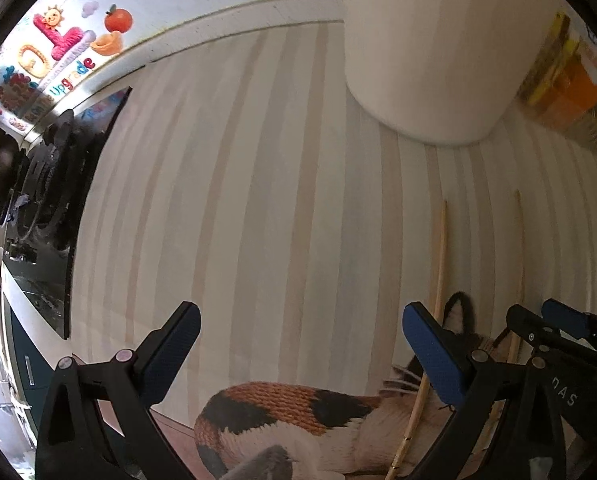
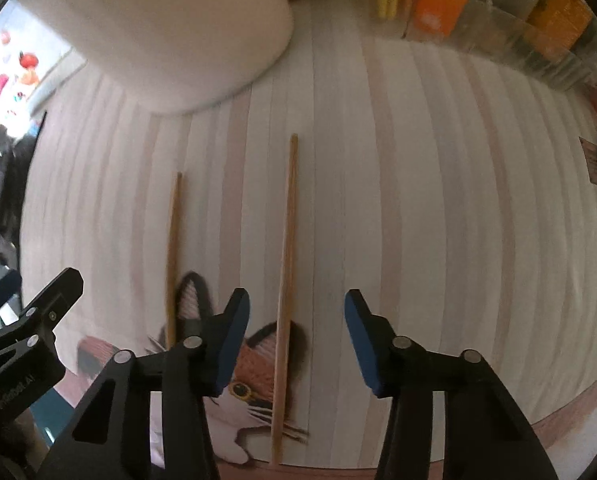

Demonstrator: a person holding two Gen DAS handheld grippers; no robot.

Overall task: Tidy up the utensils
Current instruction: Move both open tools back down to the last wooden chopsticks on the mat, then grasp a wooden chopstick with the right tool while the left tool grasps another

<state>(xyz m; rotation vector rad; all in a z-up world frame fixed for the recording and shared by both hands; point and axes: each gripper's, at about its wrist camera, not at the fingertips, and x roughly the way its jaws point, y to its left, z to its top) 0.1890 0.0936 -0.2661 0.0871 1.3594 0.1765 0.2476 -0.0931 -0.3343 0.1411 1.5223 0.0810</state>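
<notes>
Both grippers point down at a counter covered by a pale striped placemat (image 2: 418, 220) printed with a calico cat (image 1: 282, 412) along its near edge.

Two thin light-wooden chopsticks lie on the mat, roughly parallel and well apart, running away from the cameras. The right chopstick (image 2: 286, 272) lies across the cat's ear and face in the right wrist view. The left chopstick (image 2: 173, 252) lies just beside the cat's other ear.

Right gripper (image 2: 296, 340): jaws apart, blue pads facing each other. The right chopstick passes between them, nearer the left pad. The pads do not press on it; whether either one touches it I cannot tell.

Left gripper (image 1: 302, 352): jaws wide apart, nothing between them but striped mat and the cat print. In its view the left chopstick (image 1: 438, 280) runs behind the right-hand blue pad. The other chopstick (image 1: 520, 248) lies further right, and the black frame of the right gripper (image 1: 554, 324) stands at that frame's right edge.

A large white cylindrical container (image 2: 170, 28) stands on the far part of the mat, beyond the chopstick tips. To the far right is a row of clear bins holding orange and yellow packets (image 2: 458, 4). A black stove top (image 1: 50, 184) borders the mat's left edge.
</notes>
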